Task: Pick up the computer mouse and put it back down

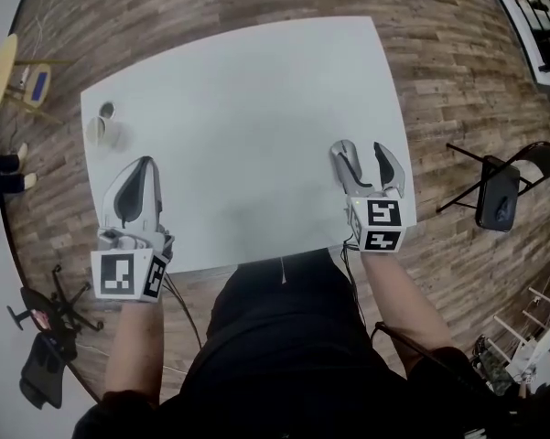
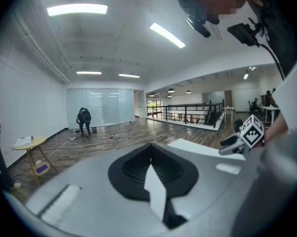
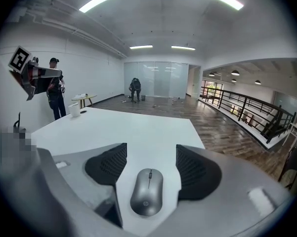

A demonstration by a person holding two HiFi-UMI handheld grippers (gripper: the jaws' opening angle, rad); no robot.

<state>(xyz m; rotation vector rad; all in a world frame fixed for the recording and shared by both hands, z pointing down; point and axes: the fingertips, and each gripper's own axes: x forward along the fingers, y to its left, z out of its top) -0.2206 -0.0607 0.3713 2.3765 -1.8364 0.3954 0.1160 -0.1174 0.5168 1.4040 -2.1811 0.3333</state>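
Mouse (image 3: 147, 191) lower centre of right gripper view, flat on tabletop (image 3: 138, 127), between right tool (image 3: 151, 154) jaws, spread, not touching. Left tool (image 2: 149, 152) closed, empty. Likely light, rigid, smooth shell; grip flat sides mid-body.

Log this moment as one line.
right claw: open, straddling mouse | left claw: shut, empty | mouse: resting on table, ungrasped

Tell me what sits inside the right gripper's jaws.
A grey computer mouse lies on the white table between the open jaws of the right gripper, clear of both pads. The mouse covers the table beneath it, and its underside cannot be seen.
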